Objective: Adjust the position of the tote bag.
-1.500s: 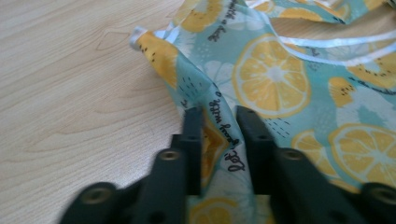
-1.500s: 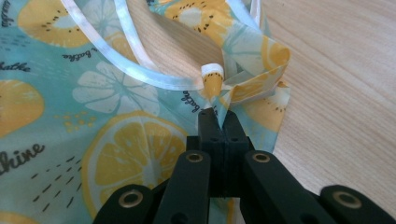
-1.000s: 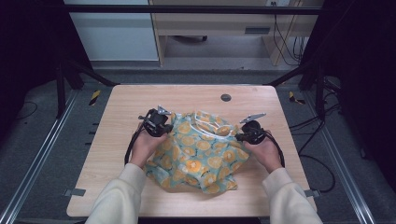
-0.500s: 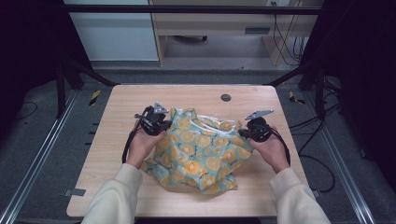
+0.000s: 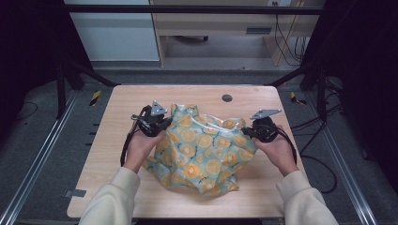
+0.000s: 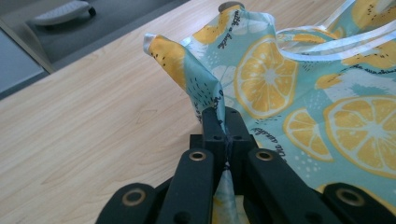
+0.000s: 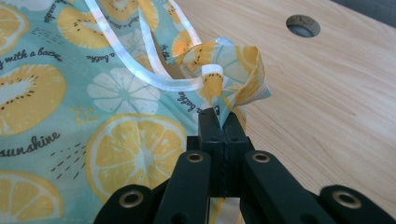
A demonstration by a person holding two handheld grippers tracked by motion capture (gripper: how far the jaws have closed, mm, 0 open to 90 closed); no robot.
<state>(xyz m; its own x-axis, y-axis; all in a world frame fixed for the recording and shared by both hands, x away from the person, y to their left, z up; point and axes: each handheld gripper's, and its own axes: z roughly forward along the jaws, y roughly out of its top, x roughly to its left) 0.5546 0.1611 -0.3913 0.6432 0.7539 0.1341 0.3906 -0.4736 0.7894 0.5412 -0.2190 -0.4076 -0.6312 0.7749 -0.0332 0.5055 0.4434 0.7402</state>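
Note:
A teal cloth with an orange-slice print and white trim [image 5: 202, 150] lies rumpled across the middle of the wooden table [image 5: 117, 117]. My left gripper [image 5: 157, 125] is shut on the cloth's left corner; in the left gripper view the fabric [image 6: 261, 79] is pinched between the jaws of that gripper [image 6: 223, 116] and stands up above them. My right gripper [image 5: 251, 131] is shut on the cloth's right corner. The right gripper view shows a bunched fold with white trim [image 7: 224, 70] rising from that gripper [image 7: 219, 119]. The cloth spans between both hands.
A round grommet hole [image 5: 227, 98] sits in the table near its far edge, and it also appears as the hole [image 7: 302, 25] beyond the right jaws. Cables trail from both grippers. Metal rails run along both sides of the table.
Both hands have drawn apart, the right one moving farther right, and the cloth is stretched wider and flatter between them. Each grip on the cloth has stayed the same.

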